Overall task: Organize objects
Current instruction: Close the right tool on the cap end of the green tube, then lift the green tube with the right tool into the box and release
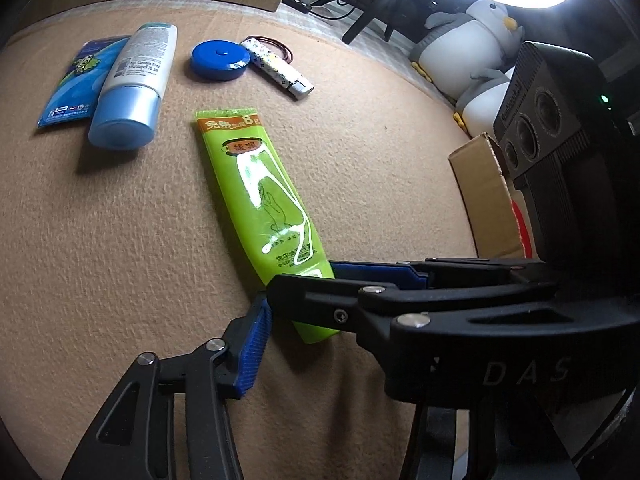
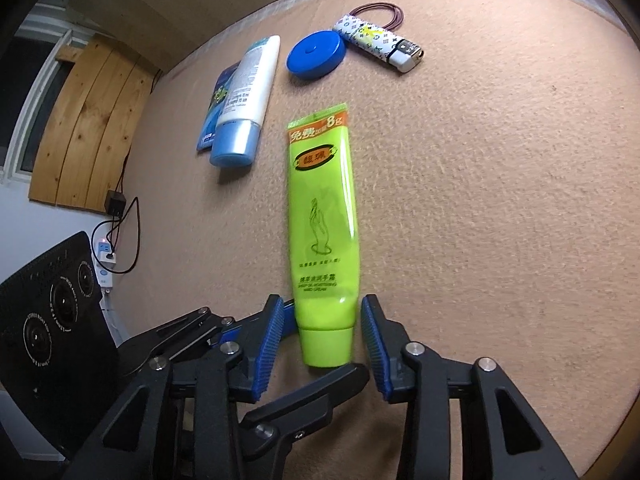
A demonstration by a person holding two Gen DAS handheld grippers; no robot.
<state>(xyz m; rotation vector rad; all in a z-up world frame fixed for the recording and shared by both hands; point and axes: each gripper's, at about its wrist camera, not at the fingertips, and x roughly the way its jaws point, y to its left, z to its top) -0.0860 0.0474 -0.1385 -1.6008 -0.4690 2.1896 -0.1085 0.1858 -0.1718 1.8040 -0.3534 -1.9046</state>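
A lime-green hand-cream tube [image 1: 256, 196] [image 2: 322, 216] lies flat on the tan felt surface [image 2: 500, 220], with its cap toward both grippers. My right gripper [image 2: 322, 344] straddles the cap end; its blue pads [image 2: 268, 344] stand a little off each side without pressing. In the left wrist view the right gripper [image 1: 306, 276] reaches in from the right and crosses over the tube's lower end. My left gripper [image 1: 316, 320] is at the same end and stands open. One of its blue pads [image 1: 254, 344] sits beside the tube, and the other finger is hidden behind the right gripper.
Farther back lie a white tube with a blue cap [image 1: 132, 80] on a blue packet [image 1: 76, 84], a round blue case [image 1: 218, 60], a patterned lighter [image 1: 278, 68] and thin hair bands [image 2: 384, 12]. A cardboard box [image 1: 484, 200] and penguin plush toys [image 1: 472, 40] stand at the right.
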